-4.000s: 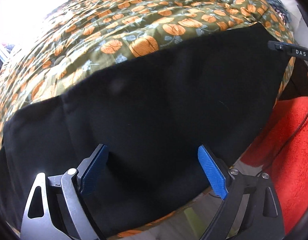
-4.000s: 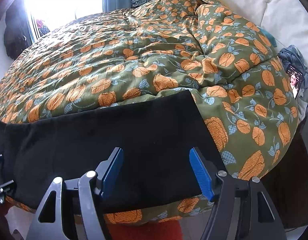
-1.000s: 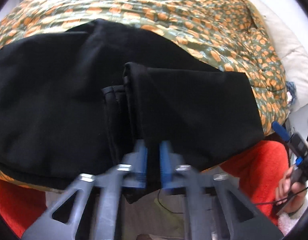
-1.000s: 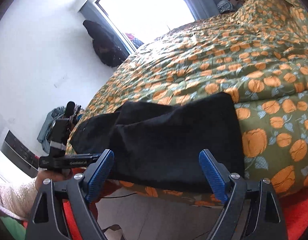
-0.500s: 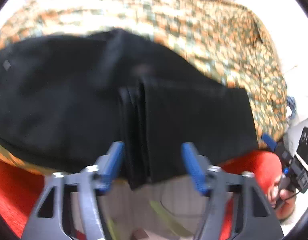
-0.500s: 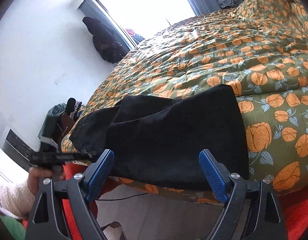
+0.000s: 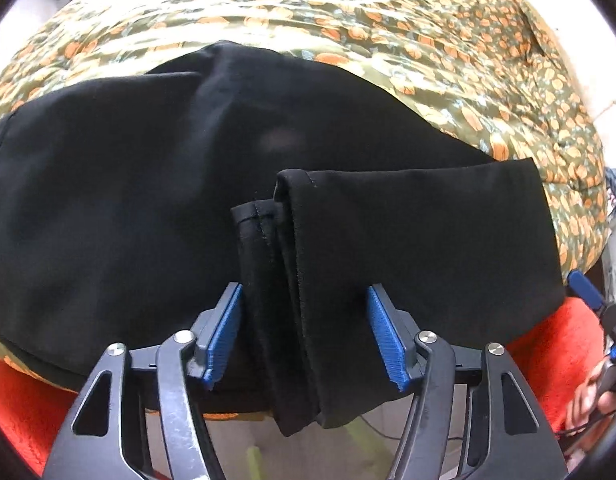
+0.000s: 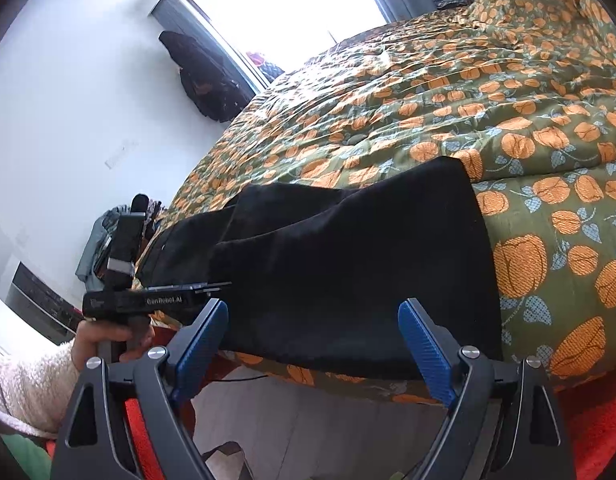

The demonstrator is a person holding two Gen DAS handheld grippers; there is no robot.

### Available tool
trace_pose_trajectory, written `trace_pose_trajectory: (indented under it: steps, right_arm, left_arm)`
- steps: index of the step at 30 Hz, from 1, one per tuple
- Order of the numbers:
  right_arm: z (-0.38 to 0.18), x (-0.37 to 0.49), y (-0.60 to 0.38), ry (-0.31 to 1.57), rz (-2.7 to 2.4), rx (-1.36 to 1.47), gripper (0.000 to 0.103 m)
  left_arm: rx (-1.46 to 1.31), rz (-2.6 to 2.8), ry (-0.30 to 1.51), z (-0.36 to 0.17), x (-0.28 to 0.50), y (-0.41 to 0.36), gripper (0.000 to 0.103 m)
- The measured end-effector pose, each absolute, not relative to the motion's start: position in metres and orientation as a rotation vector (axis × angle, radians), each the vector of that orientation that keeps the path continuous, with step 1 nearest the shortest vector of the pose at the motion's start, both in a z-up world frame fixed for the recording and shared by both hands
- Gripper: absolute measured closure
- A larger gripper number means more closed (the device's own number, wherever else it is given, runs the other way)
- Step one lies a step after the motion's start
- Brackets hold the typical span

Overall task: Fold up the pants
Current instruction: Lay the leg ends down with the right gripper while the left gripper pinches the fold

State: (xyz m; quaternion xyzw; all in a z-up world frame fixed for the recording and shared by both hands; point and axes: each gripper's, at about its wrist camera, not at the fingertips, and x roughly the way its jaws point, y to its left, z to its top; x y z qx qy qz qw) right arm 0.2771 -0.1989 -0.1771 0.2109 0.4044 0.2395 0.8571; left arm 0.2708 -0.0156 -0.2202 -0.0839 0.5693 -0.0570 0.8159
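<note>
Two hemmed leg ends of the black pants (image 7: 348, 240) hang off the bed (image 7: 468, 52) edge between the left gripper (image 7: 303, 340), whose closing pads touch nothing. From the right wrist, the right gripper (image 8: 312, 344) gapes empty before the fold's right half.

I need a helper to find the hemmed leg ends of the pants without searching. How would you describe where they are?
Start at the bed with the pumpkin-print quilt; black pants lie along its near edge. The leg ends are folded over onto the pants and overhang the edge, between the left gripper fingers. Stitched hems set them apart.
</note>
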Motion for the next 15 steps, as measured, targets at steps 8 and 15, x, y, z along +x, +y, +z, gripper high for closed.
trace_pose_trajectory:
  steps: [8, 15]
  right_arm:
    - [-0.179, 0.277, -0.21, 0.846, 0.474, 0.478, 0.016]
    - [-0.175, 0.275, -0.217, 0.824, 0.446, 0.497, 0.016]
  left_arm:
    - [-0.196, -0.138, 1.192, -0.207, 0.273, -0.008, 0.094]
    - [-0.159, -0.187, 1.065, -0.16, 0.286, -0.011, 0.095]
